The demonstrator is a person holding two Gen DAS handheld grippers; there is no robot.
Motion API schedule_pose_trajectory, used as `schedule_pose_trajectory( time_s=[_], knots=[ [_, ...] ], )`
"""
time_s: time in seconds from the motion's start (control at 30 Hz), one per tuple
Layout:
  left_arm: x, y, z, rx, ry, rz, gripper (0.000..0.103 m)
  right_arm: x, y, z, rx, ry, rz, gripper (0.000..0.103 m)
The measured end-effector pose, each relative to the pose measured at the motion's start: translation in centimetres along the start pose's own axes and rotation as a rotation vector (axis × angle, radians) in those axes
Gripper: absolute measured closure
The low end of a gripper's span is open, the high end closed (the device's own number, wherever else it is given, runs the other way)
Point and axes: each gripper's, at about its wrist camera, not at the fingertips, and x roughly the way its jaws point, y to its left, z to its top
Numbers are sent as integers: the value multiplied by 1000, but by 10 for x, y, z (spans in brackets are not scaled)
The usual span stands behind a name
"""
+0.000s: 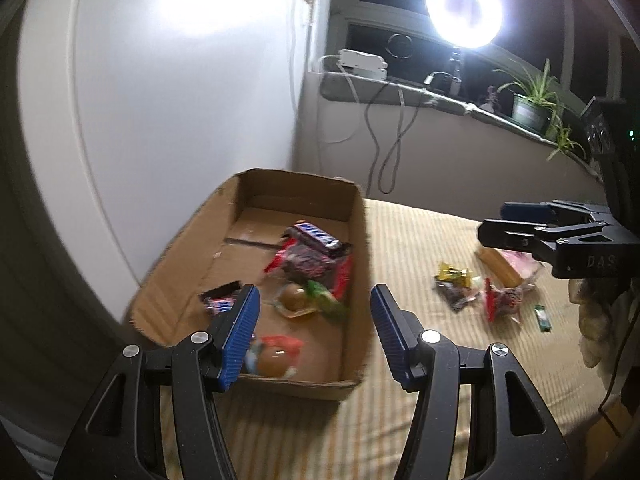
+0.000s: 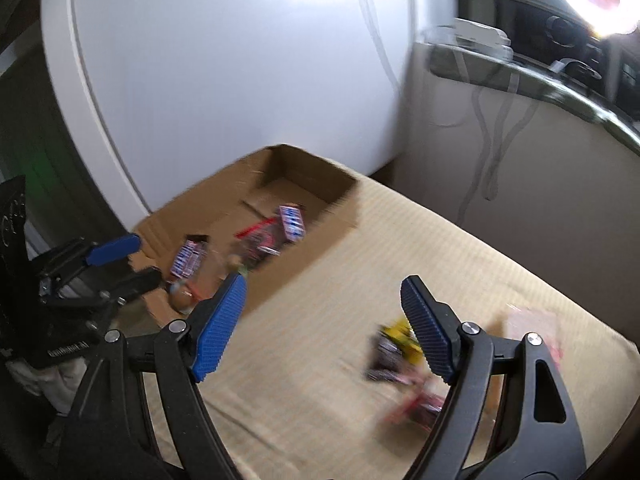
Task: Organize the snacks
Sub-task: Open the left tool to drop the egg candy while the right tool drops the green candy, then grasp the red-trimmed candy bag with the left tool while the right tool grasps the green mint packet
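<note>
A shallow cardboard box [image 1: 360,248] lies on a tan striped mat [image 1: 420,360]. Inside are a dark chocolate bar [image 1: 318,236], a red-edged packet [image 1: 312,266], a small bar [image 1: 220,300] and round brown sweets [image 1: 294,298]. My left gripper [image 1: 316,320] hovers open over the box's near end, nothing between its blue pads [image 1: 244,332]. Loose snacks [image 1: 480,292] lie on the mat to the right, and above them is my right gripper [image 1: 492,220]. In the right wrist view, blurred, the right gripper [image 2: 324,320] is open and empty, loose snacks [image 2: 396,344] by its right finger, the box [image 2: 312,168] and left gripper [image 2: 148,260] to its left.
A white cabinet wall [image 1: 180,100] stands right behind the box. A window sill [image 1: 400,92] carries a ring lamp [image 1: 464,8], cables and a potted plant [image 1: 532,104]. A gloved hand [image 1: 596,320] shows under the right gripper.
</note>
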Motion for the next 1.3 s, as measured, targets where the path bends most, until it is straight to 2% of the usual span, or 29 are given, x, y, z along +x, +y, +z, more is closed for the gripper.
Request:
schedule_pose_trajectory(
  time_s=[0.33, 0.57, 0.6, 0.67, 0.83, 1.03, 1.17, 1.3],
  knots=[
    [12, -54, 0, 60, 22, -98, 46, -46, -83, -52, 133, 32, -116, 21],
    [26, -89, -5, 93, 62, -173, 46, -60, -117, -95, 183, 71, -146, 21],
    [28, -94, -5, 98, 69, -184, 46, -60, -121, -102, 190, 86, -145, 24],
    [32, -103, -6, 102, 80, -201, 46, -58, -126, -113, 198, 110, -142, 29],
    [43, -127, -8, 136, 115, -250, 46, -45, -130, -133, 224, 167, -117, 33],
    [62, -158, -10, 178, 166, -311, 41, -30, -124, -140, 217, 197, -108, 36],
    [78, -169, -10, 168, 205, -336, 41, -23, -122, -141, 218, 204, -120, 37],
    [95, -176, -11, 157, 241, -349, 41, -15, -123, -142, 223, 214, -127, 45]
  ],
)
